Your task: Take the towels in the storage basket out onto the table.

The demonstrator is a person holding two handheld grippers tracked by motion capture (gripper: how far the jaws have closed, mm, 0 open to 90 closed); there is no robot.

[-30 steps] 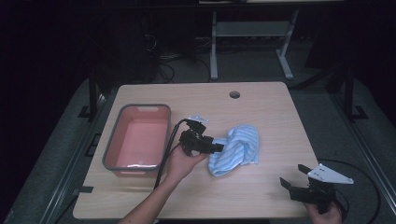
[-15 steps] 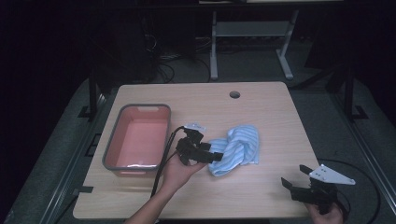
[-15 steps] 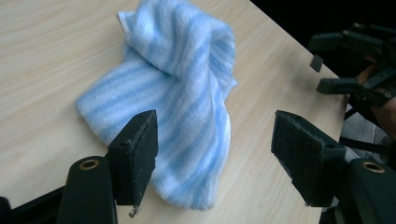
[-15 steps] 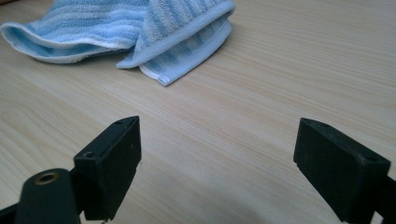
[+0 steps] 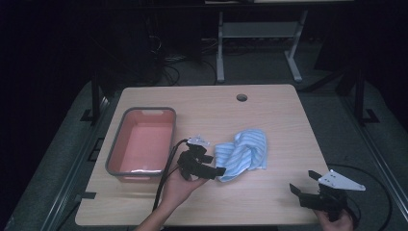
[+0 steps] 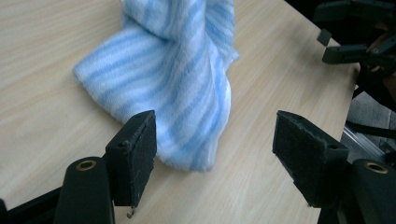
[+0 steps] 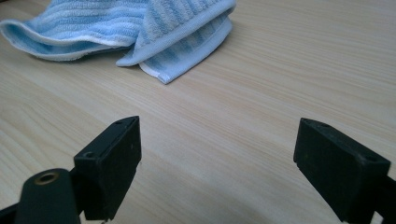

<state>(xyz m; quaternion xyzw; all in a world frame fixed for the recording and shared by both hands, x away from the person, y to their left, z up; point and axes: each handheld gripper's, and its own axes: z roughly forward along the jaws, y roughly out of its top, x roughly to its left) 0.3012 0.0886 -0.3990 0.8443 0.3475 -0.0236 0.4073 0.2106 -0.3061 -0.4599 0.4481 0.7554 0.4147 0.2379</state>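
Towel [image 6: 177, 88] loose on desk [image 5: 269, 120], bunched, corner between left gripper [image 6: 215, 154] jaws, just opened, not pinched. Right gripper [image 7: 217, 163] jaws apart, empty. Grasp pending; tub [image 5: 142, 142] empty.

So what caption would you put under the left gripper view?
Left gripper, jaws open, faces a crumpled blue striped towel lying on the wooden table.

- The left gripper [image 6: 215, 158] had just been opening; its black jaws stood wide apart.
- A crumpled blue-and-white striped towel [image 6: 173, 79] lay on the wooden worktop [image 6: 42, 60], its near end between the jaws, untouched by the pads.
- The other gripper [image 6: 350, 37] showed at top right.
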